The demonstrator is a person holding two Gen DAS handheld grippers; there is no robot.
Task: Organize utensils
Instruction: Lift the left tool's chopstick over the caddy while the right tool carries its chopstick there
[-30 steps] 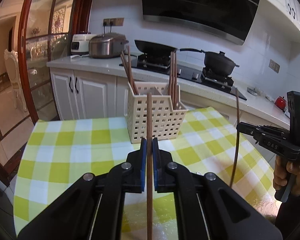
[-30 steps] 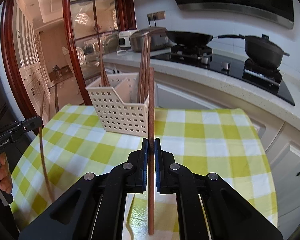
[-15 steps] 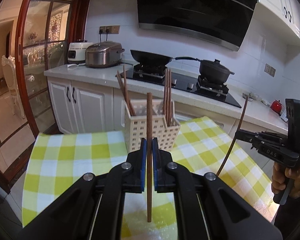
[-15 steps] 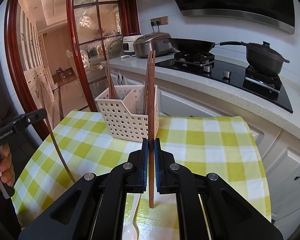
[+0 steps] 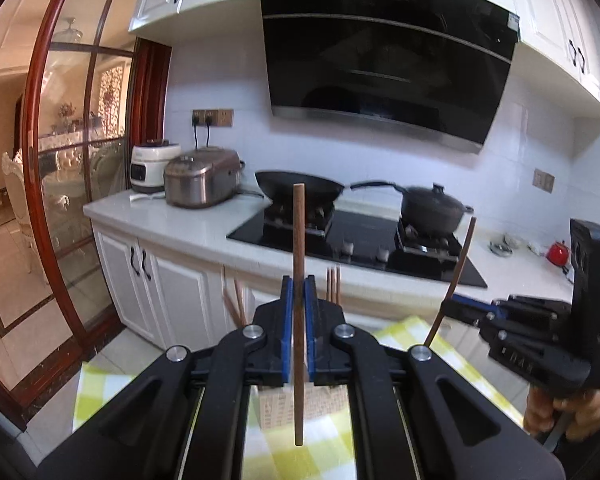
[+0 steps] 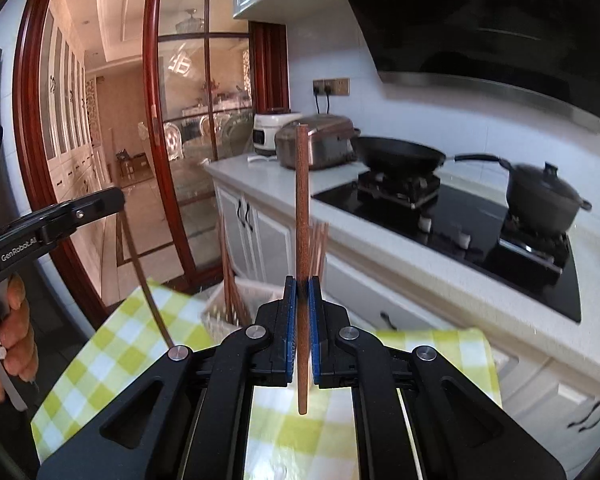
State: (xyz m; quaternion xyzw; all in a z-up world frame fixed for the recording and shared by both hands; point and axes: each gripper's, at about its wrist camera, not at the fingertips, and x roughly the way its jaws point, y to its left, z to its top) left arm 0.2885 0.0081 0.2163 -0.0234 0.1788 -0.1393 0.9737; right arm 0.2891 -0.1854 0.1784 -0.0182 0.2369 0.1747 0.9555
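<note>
One brown chopstick (image 5: 299,256) upright, clamped in left gripper (image 5: 299,300); second chopstick (image 6: 301,208) upright, clamped in right gripper (image 6: 301,304). Both above checked tablecloth (image 6: 112,344), over white slotted basket (image 6: 220,312) holding more chopsticks (image 5: 333,284). Stove (image 5: 360,240) behind.

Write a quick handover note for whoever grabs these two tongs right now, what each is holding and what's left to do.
Left tongs: shut on a brown chopstick, held upright above the table.
Right tongs: shut on a second chopstick, also upright.
White slotted basket sits on the checked tablecloth, below and ahead of both tongs, with several chopsticks already standing in it.
Left to do: lower both held chopsticks into the basket and release.
</note>
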